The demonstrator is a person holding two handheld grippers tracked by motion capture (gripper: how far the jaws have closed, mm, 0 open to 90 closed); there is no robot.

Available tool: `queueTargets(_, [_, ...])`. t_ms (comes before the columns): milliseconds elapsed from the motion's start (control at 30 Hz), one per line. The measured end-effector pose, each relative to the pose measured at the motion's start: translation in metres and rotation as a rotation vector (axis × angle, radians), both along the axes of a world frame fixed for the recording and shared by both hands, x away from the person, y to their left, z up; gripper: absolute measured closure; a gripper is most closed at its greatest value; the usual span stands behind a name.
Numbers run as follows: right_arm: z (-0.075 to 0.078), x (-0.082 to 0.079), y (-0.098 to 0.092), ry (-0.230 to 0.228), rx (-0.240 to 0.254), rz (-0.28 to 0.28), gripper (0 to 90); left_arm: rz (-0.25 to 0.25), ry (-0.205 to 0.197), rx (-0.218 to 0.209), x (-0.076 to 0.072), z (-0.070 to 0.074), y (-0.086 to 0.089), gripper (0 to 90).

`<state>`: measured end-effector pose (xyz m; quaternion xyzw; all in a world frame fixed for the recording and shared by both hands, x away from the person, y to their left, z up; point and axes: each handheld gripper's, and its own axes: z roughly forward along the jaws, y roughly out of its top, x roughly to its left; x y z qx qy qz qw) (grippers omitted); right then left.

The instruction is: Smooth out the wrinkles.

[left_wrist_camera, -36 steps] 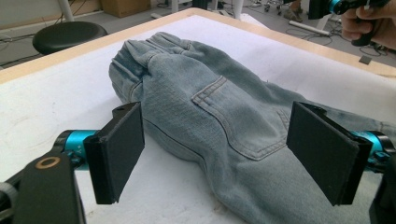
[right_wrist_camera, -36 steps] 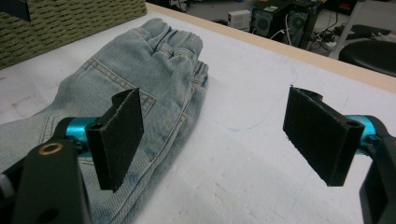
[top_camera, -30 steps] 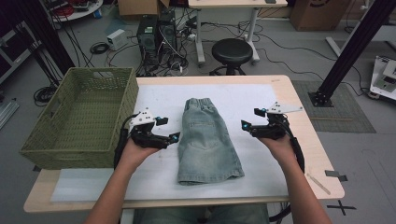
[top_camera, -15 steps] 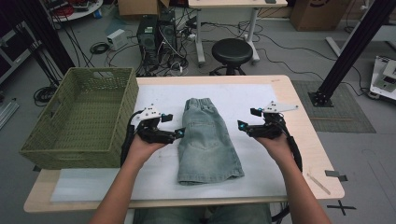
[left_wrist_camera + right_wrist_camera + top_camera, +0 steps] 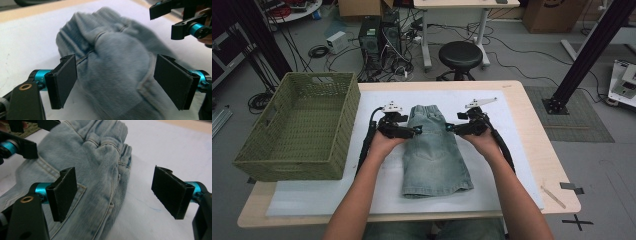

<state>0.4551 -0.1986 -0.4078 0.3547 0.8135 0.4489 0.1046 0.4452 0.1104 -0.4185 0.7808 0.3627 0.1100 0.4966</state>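
Shorts [image 5: 434,150] lie flat mid-tabletop [image 5: 532,150] in high view, waistband far end, green basket [image 5: 302,125] to their left. Left gripper [image 5: 416,131] & right gripper [image 5: 448,128] sit at the waist's two edges. Left gripper view: jaws wide apart w/ denim [image 5: 117,72] between, pads not pressing. Right gripper view: jaws wide too, straddling the shorts' [image 5: 100,170] edge, nothing gripped.

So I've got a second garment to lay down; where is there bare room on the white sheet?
Free: the strip between the denim shorts and the sheet's right edge, and the band below the hem. Tighter: the gap between the shorts and the green basket. Crowded: the waistband, where the left gripper and right gripper flank it, jaws open.
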Motion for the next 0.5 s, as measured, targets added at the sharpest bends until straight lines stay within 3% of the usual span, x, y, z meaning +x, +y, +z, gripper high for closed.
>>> queueTargets(100, [-0.011, 0.014, 0.009, 0.048, -0.024, -0.003, 21.4, 0.019, 0.017, 0.035, 0.008, -0.009, -0.001, 18.8])
queueTargets(200, [-0.021, 0.021, 0.019, 0.072, -0.064, 0.010, 25.2, 0.023, 0.061, 0.056, 0.014, -0.019, 0.001, 18.8])
queueTargets(300, [-0.030, 0.025, 0.027, 0.087, -0.098, 0.009, 25.7, 0.021, 0.080, 0.061, 0.016, -0.026, 0.000, 18.8])
queueTargets(433, [-0.040, 0.030, 0.026, 0.139, -0.094, 0.015, 27.2, 0.018, 0.115, 0.049, 0.020, -0.034, 0.000, 18.9])
queueTargets(500, [-0.041, 0.030, 0.026, 0.139, -0.086, 0.022, 32.0, -0.004, 0.111, 0.048, 0.020, -0.034, -0.001, 24.4])
